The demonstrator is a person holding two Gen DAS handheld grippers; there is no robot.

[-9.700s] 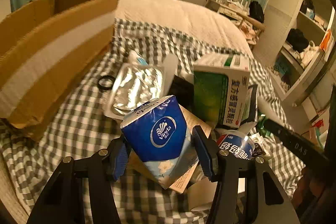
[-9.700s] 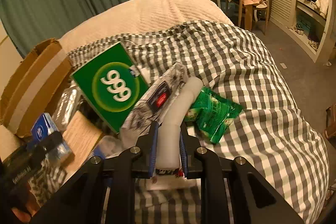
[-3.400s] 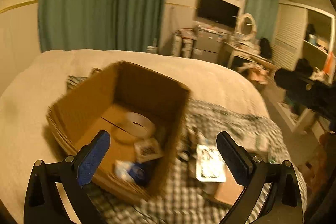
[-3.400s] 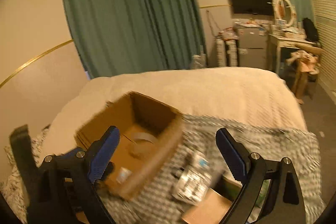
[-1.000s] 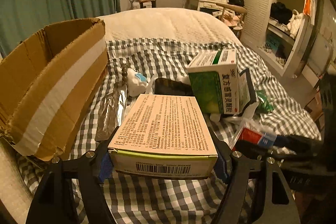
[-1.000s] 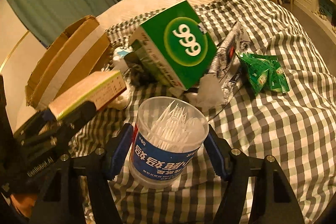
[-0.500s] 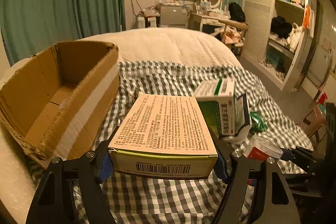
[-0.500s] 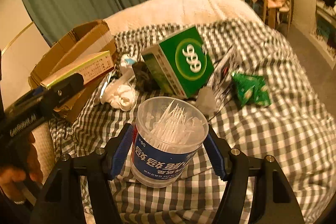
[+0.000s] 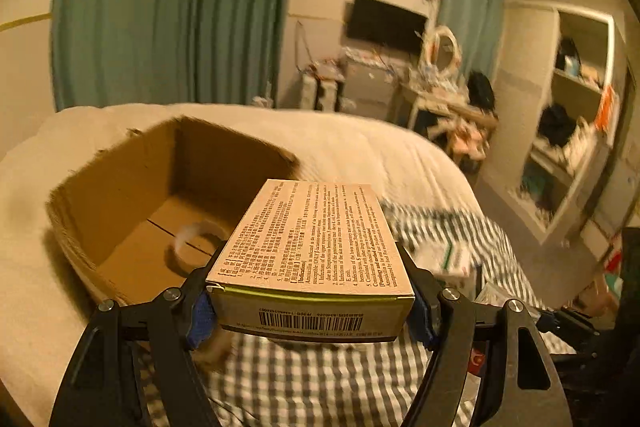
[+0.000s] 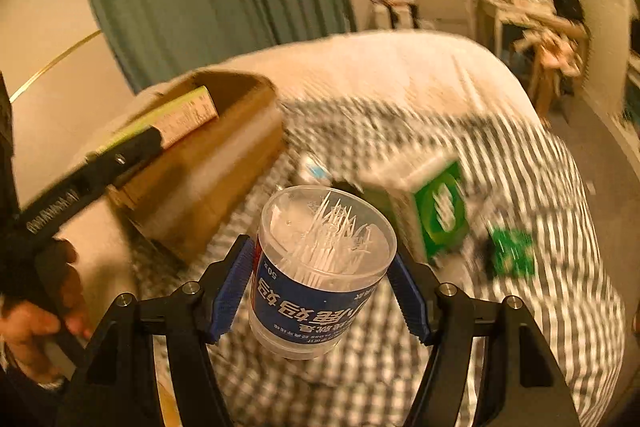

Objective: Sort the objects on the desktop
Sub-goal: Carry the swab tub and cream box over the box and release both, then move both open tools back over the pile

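- Left wrist view, far left: the carton (image 9: pixel 120 203) sits open on the pale bedding, its far wall dark inside. On its floor lies a tape roll (image 9: pixel 192 243), partly hidden behind the held box.
- Centre: the left gripper (image 9: pixel 310 311) is clamped on a tan box (image 9: pixel 312 243), blue pads pressed against both short sides. The box lies flat, printed text facing up, barcode on the near edge. It hangs above the carton's near right corner and the checked cloth (image 9: pixel 320 383).
- Right of it: a white-and-green box (image 9: pixel 448 259) lies blurred on the cloth. The right gripper's black frame shows at the lower right edge.
- Right wrist view, far left: a hand (image 10: pixel 36 303) grips the left tool's black handle. The tan box at its tip overlaps the carton's rim; whether it is over the opening I cannot tell from here.
- Centre: the right gripper (image 10: pixel 320 291) pinches a clear tub (image 10: pixel 320 267) with a blue label. It is upright, with white picks standing inside, and held off the cloth.
- Right: the green box (image 10: pixel 436 215) sits blurred on the cloth, and a green packet (image 10: pixel 512 255) lies just beside it.
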